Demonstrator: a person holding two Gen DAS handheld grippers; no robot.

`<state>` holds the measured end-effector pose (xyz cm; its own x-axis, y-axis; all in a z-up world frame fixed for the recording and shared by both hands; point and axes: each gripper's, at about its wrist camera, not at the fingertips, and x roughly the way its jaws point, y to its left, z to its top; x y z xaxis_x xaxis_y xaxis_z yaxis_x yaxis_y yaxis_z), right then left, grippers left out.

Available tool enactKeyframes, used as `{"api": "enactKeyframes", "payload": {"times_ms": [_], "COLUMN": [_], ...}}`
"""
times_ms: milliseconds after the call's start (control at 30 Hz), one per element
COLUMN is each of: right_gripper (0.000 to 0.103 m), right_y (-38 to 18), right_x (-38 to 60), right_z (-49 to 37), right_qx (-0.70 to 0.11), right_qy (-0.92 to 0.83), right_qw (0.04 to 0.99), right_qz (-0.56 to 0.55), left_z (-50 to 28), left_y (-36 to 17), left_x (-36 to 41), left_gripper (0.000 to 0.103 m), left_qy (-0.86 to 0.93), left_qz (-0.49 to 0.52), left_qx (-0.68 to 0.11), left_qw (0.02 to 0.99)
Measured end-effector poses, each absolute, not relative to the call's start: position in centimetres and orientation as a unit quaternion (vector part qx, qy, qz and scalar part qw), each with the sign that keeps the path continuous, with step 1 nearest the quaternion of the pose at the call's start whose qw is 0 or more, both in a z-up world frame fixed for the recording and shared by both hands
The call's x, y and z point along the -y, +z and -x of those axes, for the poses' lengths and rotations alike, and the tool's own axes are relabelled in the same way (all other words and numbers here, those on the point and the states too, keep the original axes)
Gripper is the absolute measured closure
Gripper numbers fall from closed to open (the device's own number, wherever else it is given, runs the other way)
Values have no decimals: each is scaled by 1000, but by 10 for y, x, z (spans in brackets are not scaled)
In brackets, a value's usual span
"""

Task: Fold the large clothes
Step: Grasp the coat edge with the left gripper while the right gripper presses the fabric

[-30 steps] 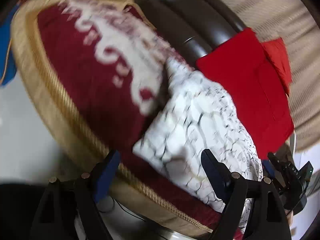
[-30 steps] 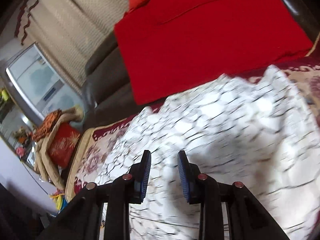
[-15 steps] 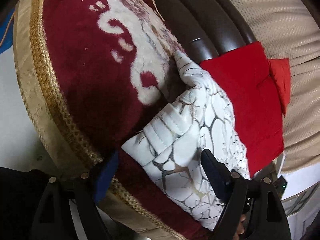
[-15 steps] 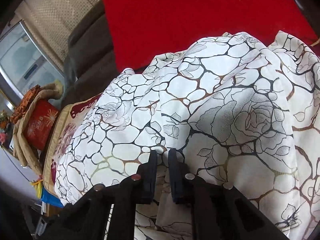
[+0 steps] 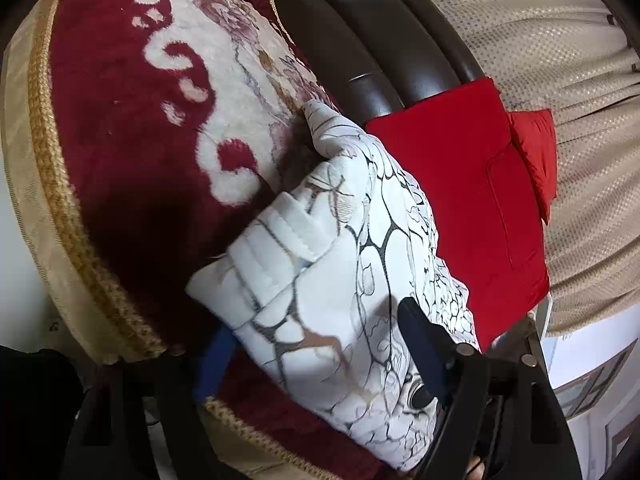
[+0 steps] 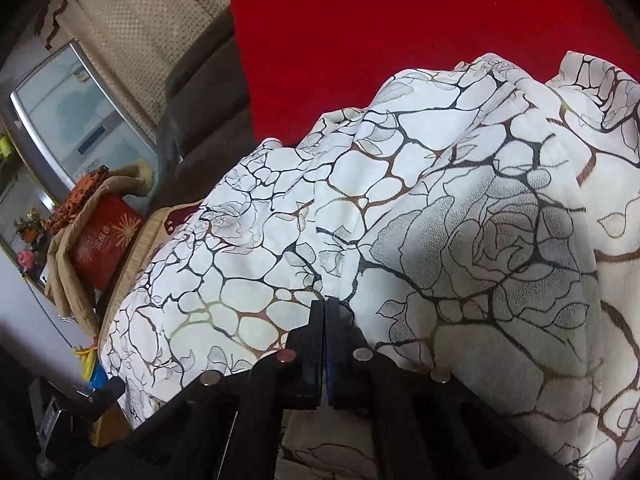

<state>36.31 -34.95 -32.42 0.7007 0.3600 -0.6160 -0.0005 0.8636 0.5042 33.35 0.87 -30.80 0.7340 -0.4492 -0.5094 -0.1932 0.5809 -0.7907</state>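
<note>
Pinching the white patterned garment [image 6: 400,216] with your right hand-held gripper [image 6: 325,308], jaws closed on a fold at its tips, keep that grip firm. Your left hand-held gripper [image 5: 316,344] stands wide open, straddling the garment's seamed corner on the sofa cover [image 5: 120,140]; clamp it before lifting.

The patterned garment [image 5: 360,264] lies on the sofa cover [image 5: 132,152], beside the folded cloth [image 5: 460,200].
</note>
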Motion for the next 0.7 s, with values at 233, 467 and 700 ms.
{"api": "enactKeyframes", "payload": {"times_ms": [233,467,700], "right_gripper": [102,102,102], "right_y": [-325,-326,-326], "right_x": [349,349,351], "right_z": [-366,-364,-363], "right_qx": [-372,-367,-367], "right_qy": [103,104,107], "right_qw": [891,894,892], "right_qz": [-239,-236,-240], "left_z": [-352,-373,-390], "left_y": [-287,-285,-286], "left_x": [18,35,37], "left_gripper": [25,39,54], "left_qy": [-98,-114,-114], "left_qz": [438,397,405], "left_qx": [-338,-341,-354], "left_qw": [827,845,835]}}
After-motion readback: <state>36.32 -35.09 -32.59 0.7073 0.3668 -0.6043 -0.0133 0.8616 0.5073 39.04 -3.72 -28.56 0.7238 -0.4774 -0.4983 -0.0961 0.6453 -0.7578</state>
